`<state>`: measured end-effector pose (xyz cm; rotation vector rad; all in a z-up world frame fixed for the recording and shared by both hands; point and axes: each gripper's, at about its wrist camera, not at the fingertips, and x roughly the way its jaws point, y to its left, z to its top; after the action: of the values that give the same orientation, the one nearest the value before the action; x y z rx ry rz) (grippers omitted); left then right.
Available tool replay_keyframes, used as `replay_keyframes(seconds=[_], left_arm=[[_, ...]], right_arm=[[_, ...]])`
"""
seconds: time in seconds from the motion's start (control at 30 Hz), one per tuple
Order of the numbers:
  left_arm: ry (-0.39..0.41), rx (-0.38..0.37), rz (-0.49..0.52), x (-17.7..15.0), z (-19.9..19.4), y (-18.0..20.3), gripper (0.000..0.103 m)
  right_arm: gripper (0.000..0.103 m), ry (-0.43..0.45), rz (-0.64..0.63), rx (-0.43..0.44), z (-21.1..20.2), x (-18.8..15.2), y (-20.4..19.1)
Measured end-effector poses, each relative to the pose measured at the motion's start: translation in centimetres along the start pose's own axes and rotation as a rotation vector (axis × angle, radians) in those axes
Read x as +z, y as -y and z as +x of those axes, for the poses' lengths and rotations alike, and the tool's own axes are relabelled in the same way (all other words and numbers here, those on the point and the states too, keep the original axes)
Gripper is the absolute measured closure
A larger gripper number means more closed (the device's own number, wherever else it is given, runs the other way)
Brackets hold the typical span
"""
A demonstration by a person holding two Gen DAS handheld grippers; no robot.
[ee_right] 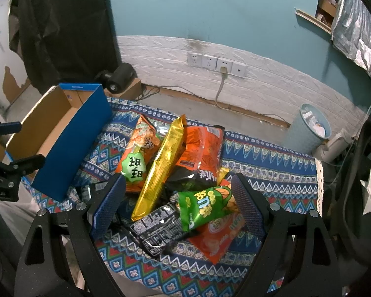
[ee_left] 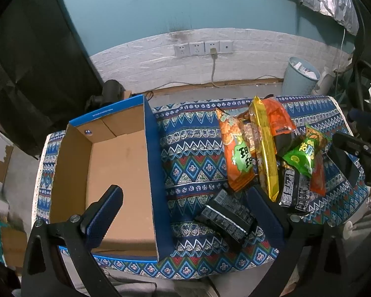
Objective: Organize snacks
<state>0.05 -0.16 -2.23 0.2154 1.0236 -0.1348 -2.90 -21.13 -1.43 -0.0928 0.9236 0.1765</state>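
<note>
Jaws on both my grippers stand wide apart and hold nothing. My left gripper (ee_left: 185, 208) hangs over the near edge of the counter (ee_left: 193, 158), one finger above the box (ee_left: 116, 173) floor, the other just beside a black pack (ee_left: 225, 217) lying flat on the patterned cloth. My right gripper (ee_right: 178, 205) hovers above the snack pile, its fingers straddling a green bag (ee_right: 205, 208) that lies on a red pack (ee_right: 220, 237) and a second black pack (ee_right: 160, 230). Farther in, a long gold pack (ee_right: 160, 165) leans across the heap, with an orange bag (ee_right: 141, 153) touching it on the left and another orange bag (ee_right: 202, 146) on the right. The box, cardboard inside and blue outside, sits at the left end of the counter, apart from the pile, with no snacks in it. Beyond the counter, on the floor at far right, stands a pale blue bin (ee_right: 309, 128); wall sockets (ee_right: 217, 63) sit on the white brick strip.
</note>
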Motion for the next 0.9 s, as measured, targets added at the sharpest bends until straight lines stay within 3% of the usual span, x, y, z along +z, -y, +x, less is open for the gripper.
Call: replay_keyframes(seconds=[0.9], left_arm=[[-0.006,0.002,0.003,0.0,0.14,0.19,0.001]], right_arm=[[0.017,-0.027,0.007,-0.02,0.36,-0.22,0.43]])
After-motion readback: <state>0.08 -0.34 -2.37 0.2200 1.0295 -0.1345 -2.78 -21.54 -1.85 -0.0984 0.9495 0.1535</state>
